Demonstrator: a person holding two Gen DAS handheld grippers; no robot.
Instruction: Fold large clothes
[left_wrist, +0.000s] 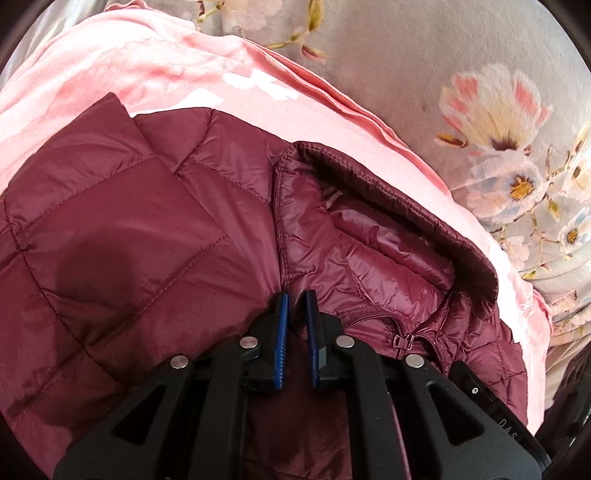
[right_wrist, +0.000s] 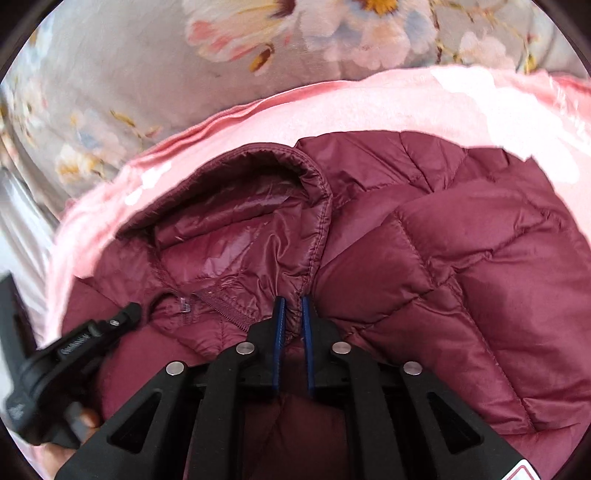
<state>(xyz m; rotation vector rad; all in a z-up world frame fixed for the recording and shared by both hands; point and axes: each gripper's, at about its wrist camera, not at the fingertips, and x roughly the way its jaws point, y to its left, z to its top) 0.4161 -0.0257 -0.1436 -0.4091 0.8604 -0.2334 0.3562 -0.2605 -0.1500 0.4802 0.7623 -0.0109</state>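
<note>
A maroon quilted puffer jacket (left_wrist: 140, 236) lies on a pink blanket (left_wrist: 155, 70), its sleeves folded over the body and its collar (left_wrist: 369, 229) open. My left gripper (left_wrist: 295, 299) is shut on jacket fabric at the left side of the collar seam. In the right wrist view the same jacket (right_wrist: 461, 266) fills the frame; my right gripper (right_wrist: 291, 302) is shut on fabric at the right side of the collar (right_wrist: 236, 229). The left gripper's body (right_wrist: 74, 350) shows at lower left there, beside the zipper (right_wrist: 218, 302).
The pink blanket (right_wrist: 406, 107) lies on a grey bedspread with large flowers (left_wrist: 491, 110), which also shows in the right wrist view (right_wrist: 147, 55). The right gripper's body (left_wrist: 491, 402) shows at the lower right of the left wrist view.
</note>
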